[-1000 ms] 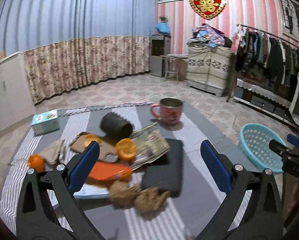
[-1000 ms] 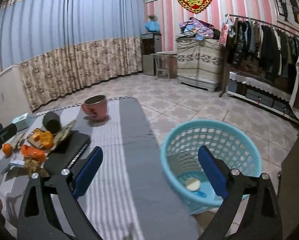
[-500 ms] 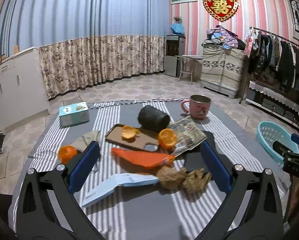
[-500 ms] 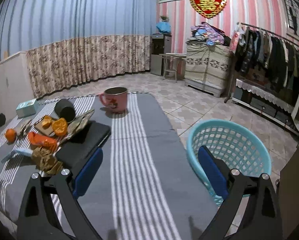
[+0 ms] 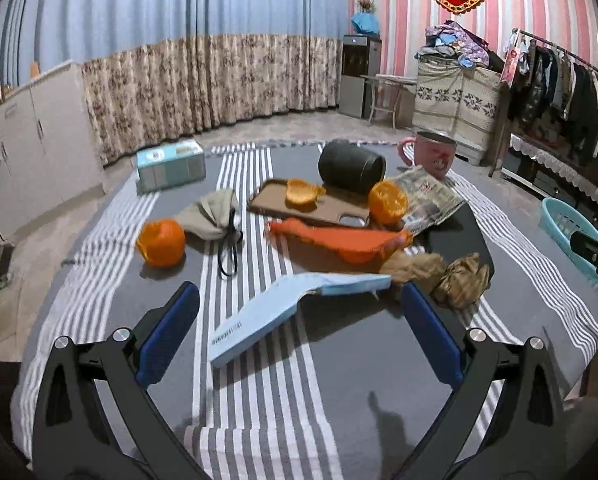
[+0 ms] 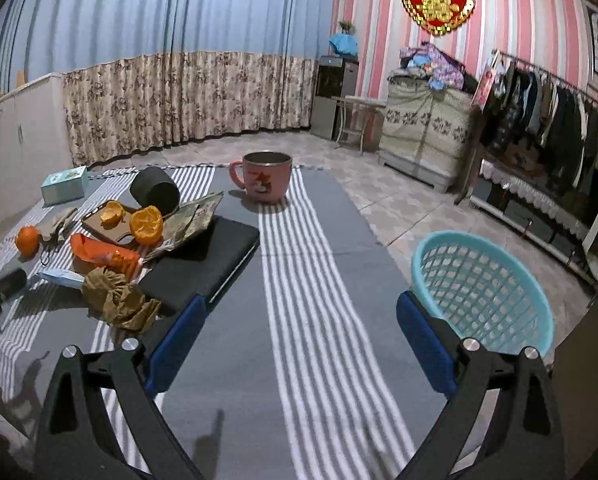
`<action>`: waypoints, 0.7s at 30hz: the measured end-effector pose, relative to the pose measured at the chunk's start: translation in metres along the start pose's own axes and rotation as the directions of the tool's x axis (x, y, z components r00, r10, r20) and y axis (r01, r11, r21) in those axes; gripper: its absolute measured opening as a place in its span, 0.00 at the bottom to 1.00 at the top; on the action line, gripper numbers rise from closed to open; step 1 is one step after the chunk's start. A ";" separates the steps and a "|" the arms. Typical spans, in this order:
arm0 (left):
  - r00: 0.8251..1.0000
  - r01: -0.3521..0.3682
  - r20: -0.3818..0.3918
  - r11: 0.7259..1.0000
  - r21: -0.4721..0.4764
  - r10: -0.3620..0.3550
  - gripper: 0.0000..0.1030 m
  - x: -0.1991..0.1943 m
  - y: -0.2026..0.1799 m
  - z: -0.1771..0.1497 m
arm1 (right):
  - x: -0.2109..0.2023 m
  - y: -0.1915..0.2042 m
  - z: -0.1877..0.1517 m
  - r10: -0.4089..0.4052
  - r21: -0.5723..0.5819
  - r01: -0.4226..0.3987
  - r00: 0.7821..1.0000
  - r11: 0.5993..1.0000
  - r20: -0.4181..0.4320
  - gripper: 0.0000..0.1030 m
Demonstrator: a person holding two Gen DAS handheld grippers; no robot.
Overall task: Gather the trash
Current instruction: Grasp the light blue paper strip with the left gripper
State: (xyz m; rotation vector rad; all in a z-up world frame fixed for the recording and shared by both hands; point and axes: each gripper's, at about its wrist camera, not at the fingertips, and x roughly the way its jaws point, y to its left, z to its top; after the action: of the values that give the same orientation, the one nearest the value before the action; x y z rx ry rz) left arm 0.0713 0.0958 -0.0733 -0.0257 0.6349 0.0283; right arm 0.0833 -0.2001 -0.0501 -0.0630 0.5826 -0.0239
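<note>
Trash lies on the striped table cloth [image 5: 259, 380]: crumpled brown paper [image 5: 463, 278] [image 6: 117, 300], an orange wrapper [image 5: 339, 238] [image 6: 99, 254], orange peels [image 5: 387, 202] [image 5: 161, 242] [image 6: 147, 224], and a pale blue flat box [image 5: 283, 310]. A teal basket [image 6: 483, 284] [image 5: 567, 224] stands off the table's right edge. My left gripper [image 5: 299, 332] is open and empty, just short of the blue box. My right gripper [image 6: 299, 340] is open and empty over the cloth, left of the basket.
A pink mug [image 6: 265, 178], a black cylinder on its side [image 5: 351, 168], a brown phone case [image 5: 307, 206], a newspaper [image 5: 427, 200], a black notebook [image 6: 207, 264], a grey pouch [image 5: 211, 216] and a teal tissue box [image 5: 171, 164] also lie on the table.
Both grippers have drawn back and swung left. The left view now takes in the whole pile; the basket has slid from centre to the right in the right view. Both jaws stay open.
</note>
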 end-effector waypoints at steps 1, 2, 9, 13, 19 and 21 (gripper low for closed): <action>1.000 0.002 -0.013 1.000 -0.003 -0.002 0.94 0.005 0.003 -0.001 | 0.002 0.002 0.000 0.004 0.002 -0.004 1.000 1.000 -0.008 0.92; 1.000 0.003 -0.025 1.000 -0.002 -0.003 0.92 0.009 0.003 -0.001 | 0.004 0.004 0.000 0.005 -0.001 -0.006 1.000 1.000 -0.013 0.92; 0.991 0.019 -0.131 0.997 0.075 -0.009 0.68 0.044 0.002 -0.002 | 0.015 0.026 -0.001 0.004 -0.036 -0.006 0.999 0.999 -0.043 0.92; 0.985 0.025 -0.171 0.995 0.098 -0.008 0.35 0.054 0.001 0.000 | 0.021 0.034 0.001 0.026 -0.047 -0.029 0.998 0.998 -0.065 0.92; 0.995 -0.033 -0.091 0.991 0.133 0.045 0.09 0.038 0.005 0.007 | 0.024 0.054 -0.002 0.063 -0.069 -0.069 0.995 0.995 -0.084 0.91; 0.997 -0.047 -0.061 0.990 0.136 0.056 0.04 0.029 0.008 0.014 | 0.024 0.060 -0.003 0.076 -0.074 -0.083 0.993 0.994 -0.087 0.91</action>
State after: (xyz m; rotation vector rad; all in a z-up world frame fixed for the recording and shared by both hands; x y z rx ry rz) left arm 0.1024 0.1049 -0.0796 0.1209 0.7005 0.0343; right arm 0.1022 -0.1410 -0.0696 -0.1143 0.6697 0.0738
